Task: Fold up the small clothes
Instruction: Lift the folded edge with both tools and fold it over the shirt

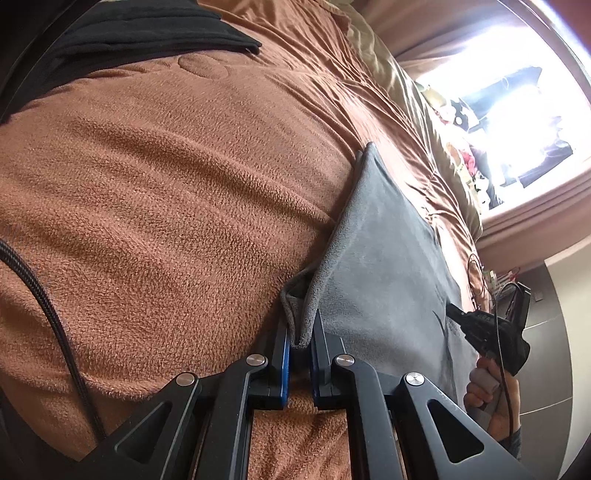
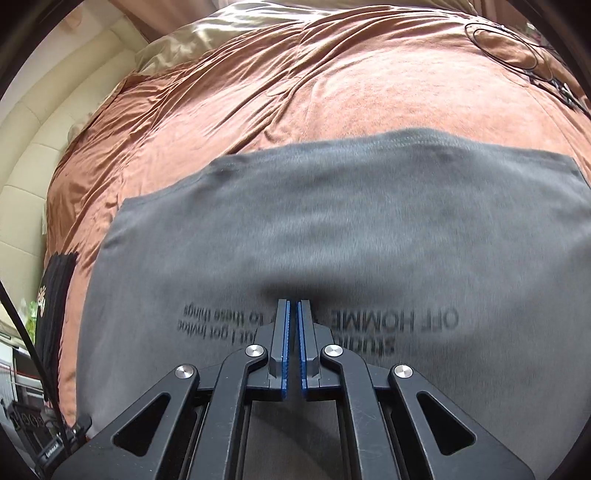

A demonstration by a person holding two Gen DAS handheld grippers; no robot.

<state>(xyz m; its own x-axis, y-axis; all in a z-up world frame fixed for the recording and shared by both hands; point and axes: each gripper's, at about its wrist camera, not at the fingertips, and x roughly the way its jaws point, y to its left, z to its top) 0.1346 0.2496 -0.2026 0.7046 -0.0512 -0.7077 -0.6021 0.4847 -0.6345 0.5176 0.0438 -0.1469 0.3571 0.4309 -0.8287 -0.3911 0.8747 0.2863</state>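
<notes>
A grey T-shirt [image 2: 332, 229] with dark printed words lies spread on a brown fleece blanket [image 1: 166, 192]. In the left wrist view its side edge [image 1: 384, 236] is doubled over. My left gripper [image 1: 300, 332] is shut on that folded edge, near the blanket. My right gripper [image 2: 294, 306] is shut, its tips pressed on the middle of the shirt by the print; no cloth shows between the pads. The right gripper and the hand that holds it also show in the left wrist view [image 1: 480, 332].
A folded black garment [image 1: 147, 33] lies on the blanket's far part, also seen at the left in the right wrist view [image 2: 55, 295]. A thin black cable [image 2: 517, 48] lies at the blanket's far right corner. A beige sheet [image 2: 221, 33] and cushioned headboard [image 2: 55, 155] lie beyond.
</notes>
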